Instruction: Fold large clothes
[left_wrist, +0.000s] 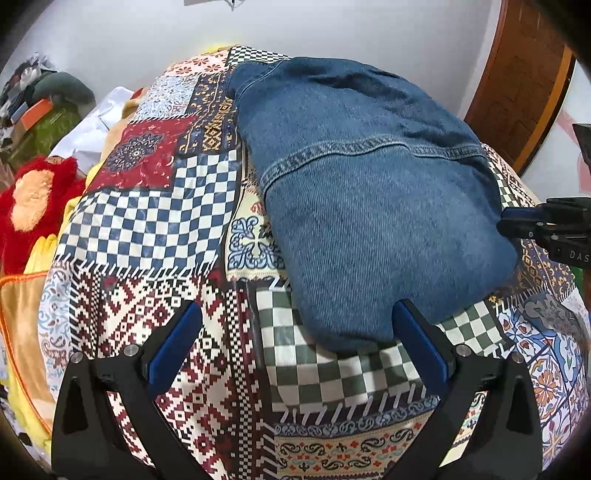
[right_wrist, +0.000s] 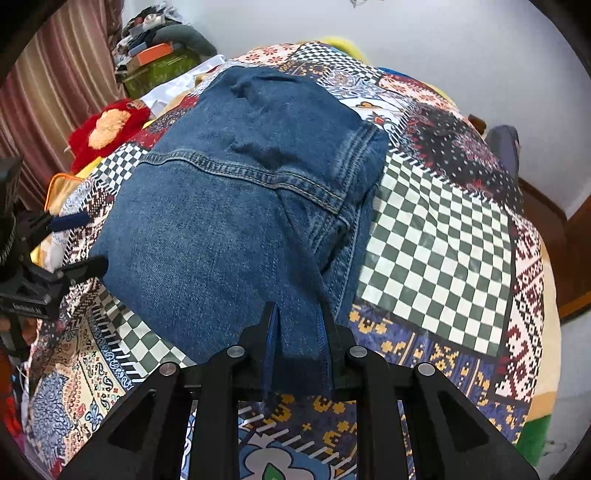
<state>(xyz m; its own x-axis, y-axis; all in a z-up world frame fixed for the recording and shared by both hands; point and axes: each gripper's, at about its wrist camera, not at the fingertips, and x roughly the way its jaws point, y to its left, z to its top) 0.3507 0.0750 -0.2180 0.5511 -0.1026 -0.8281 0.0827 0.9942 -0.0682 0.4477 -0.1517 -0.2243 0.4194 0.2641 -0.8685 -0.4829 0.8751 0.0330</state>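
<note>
A folded blue denim garment (left_wrist: 369, 192) lies on a patchwork bedspread (left_wrist: 155, 221). My left gripper (left_wrist: 295, 314) is open above the spread, its right finger at the garment's near edge, holding nothing. In the right wrist view the denim garment (right_wrist: 221, 221) fills the middle, and my right gripper (right_wrist: 299, 317) is shut on its near hem, which bunches between the fingers. The left gripper (right_wrist: 77, 240) shows open at the garment's left side. The right gripper (left_wrist: 517, 221) shows at the right edge of the left wrist view, against the denim.
A red and orange plush toy (left_wrist: 33, 199) and yellow cloth lie left of the spread. A cluttered pile with a green cushion (right_wrist: 159, 70) stands at the far left. A wooden headboard (left_wrist: 517, 88) is at the right, and a striped curtain (right_wrist: 55, 92) at the left.
</note>
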